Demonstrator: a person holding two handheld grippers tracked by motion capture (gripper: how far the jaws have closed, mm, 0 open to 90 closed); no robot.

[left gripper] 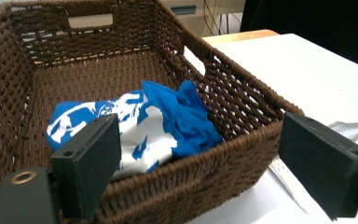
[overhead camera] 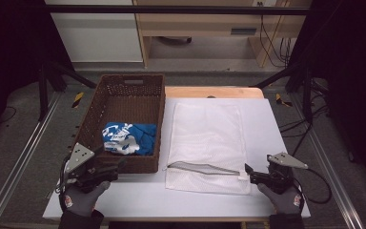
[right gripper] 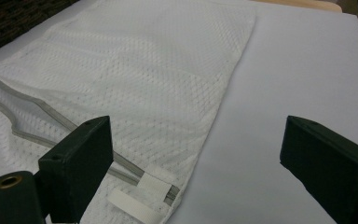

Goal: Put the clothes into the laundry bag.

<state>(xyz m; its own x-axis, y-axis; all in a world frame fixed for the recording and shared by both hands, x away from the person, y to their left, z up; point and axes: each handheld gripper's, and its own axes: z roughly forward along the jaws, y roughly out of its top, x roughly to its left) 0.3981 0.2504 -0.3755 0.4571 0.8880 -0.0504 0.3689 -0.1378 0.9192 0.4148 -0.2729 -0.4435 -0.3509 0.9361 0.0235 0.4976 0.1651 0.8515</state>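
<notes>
A smooth white worktop (overhead camera: pixel 267 119) carries a rectangular brown wicker basket (overhead camera: pixel 124 95) at its left edge, holding a crumpled blue-and-white garment (overhead camera: pixel 124 138). A flat white mesh bag (overhead camera: pixel 209 138) lies mid-table, zipper gaping. Left gripper (left gripper: pixel 200 172) and right gripper (right gripper: pixel 191 172) hover spread at the near edge.

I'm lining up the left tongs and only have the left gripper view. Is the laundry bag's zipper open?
Observer: Yes, the white mesh laundry bag has its zipper opening gaping along the near edge.
Operator: Where are the right tongs?
Observer: The right tongs sit open at the bag's near right corner, beside the zipper end.
Operator: Does the bag touch the basket?
Observer: It lies flat just right of the wicker basket; I cannot tell whether they touch.
</notes>
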